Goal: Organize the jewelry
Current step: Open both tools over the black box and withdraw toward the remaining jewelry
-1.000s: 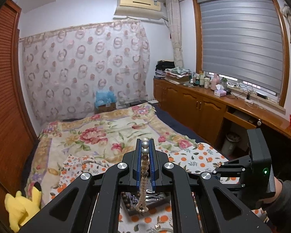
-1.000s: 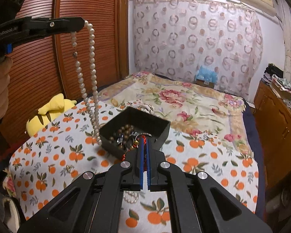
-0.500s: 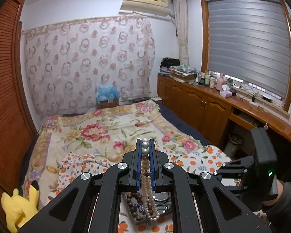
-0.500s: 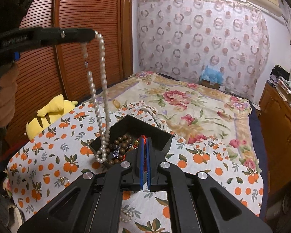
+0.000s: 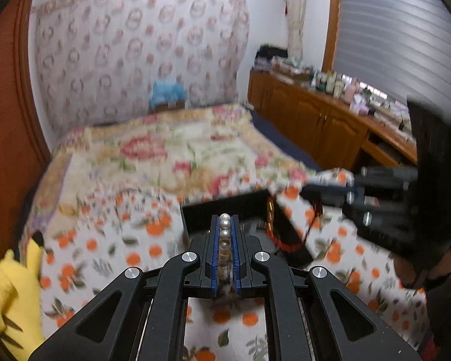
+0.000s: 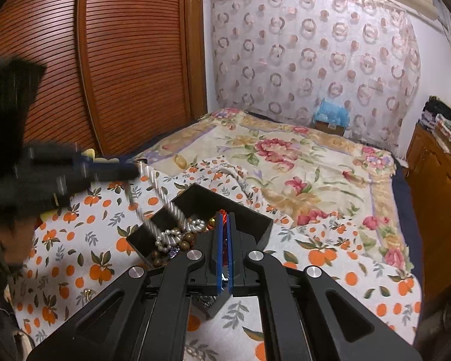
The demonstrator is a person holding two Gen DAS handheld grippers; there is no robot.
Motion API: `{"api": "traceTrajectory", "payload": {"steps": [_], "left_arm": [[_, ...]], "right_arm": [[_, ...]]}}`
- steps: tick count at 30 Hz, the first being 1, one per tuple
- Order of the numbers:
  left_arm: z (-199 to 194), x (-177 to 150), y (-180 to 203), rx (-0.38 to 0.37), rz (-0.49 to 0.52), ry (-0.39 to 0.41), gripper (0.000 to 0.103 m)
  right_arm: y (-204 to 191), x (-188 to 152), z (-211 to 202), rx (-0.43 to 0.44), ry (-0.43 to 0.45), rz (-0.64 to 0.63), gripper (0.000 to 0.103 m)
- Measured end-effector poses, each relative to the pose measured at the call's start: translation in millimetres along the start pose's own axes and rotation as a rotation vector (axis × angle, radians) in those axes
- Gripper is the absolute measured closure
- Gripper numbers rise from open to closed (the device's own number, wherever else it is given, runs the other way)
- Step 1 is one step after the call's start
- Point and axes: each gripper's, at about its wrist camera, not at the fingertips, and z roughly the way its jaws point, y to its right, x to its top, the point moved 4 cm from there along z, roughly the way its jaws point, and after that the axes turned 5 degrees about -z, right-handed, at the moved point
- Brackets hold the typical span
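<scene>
My left gripper (image 5: 224, 221) is shut on a white pearl necklace (image 5: 224, 234); several pearls sit between its blue pads. In the right wrist view the left gripper (image 6: 135, 170) is low at the left, and the pearl necklace (image 6: 165, 207) slants down from it into a black jewelry box (image 6: 255, 221), where its lower end lies coiled on brown beads (image 6: 186, 237). My right gripper (image 6: 224, 215) is shut, with something red and thin between its pads, right over the box. The box (image 5: 225, 204) also shows ahead in the blurred left wrist view, with my right gripper (image 5: 312, 191) at its right.
The box sits on an orange-print cloth (image 6: 84, 270) spread over a floral bed cover (image 6: 285, 156). A yellow plush toy (image 5: 9, 288) lies at the left bed edge. A small ring-like item (image 6: 87, 293) lies on the cloth. Wooden cabinets (image 5: 315, 126) run along the right.
My left gripper has dropped fast toward the box. The necklace, which hung free above it, now has its lower end lying inside. The right gripper has moved closer over the box.
</scene>
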Motion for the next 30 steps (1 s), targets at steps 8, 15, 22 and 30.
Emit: {"api": "traceTrajectory", "payload": {"steps": [8,15,22,30], "left_arm": [[2,-33,-14,0.014,-0.033,-0.029,0.079],[-12,-64,-20,0.041,-0.052,-0.041,0.071],[-28,-91,-11,0.05,-0.045,-0.047,0.067],[-45,-117,4,0.031,-0.048,-0.035,0.061]], "right_arm": [[-12,-6,28,0.049,-0.04,0.02,0.1],[-21,-15,34,0.035,-0.062,0.009,0.099],[-23,-33,-6,-0.001,-0.031,0.024,0.099],[-22,-77,-32,-0.031,-0.079,0.033,0.079]]}}
